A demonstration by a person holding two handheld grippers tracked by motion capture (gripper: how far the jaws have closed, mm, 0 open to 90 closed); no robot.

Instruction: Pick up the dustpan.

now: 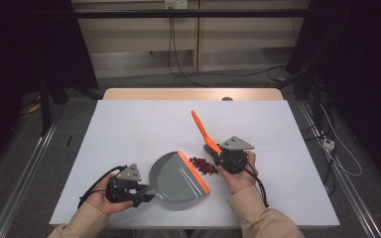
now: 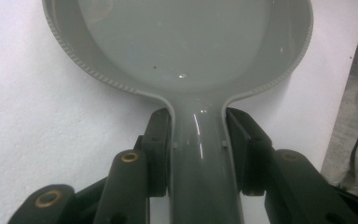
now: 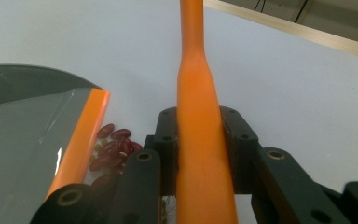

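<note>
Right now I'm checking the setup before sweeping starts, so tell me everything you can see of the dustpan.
The dustpan is glossy grey plastic, rounded, with an orange lip along its straight front edge and a ribbed rim. It lies flat on the white table, pan bare, lip facing the red beans. The left tongs clamp its narrow handle.

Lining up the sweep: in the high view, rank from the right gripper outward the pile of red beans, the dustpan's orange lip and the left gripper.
1. Pile of red beans: just left of the right gripper, on the white table.
2. Dustpan's orange lip: next, on the beans' far side.
3. Left gripper: farthest, at the dustpan's handle, lower left.
</note>
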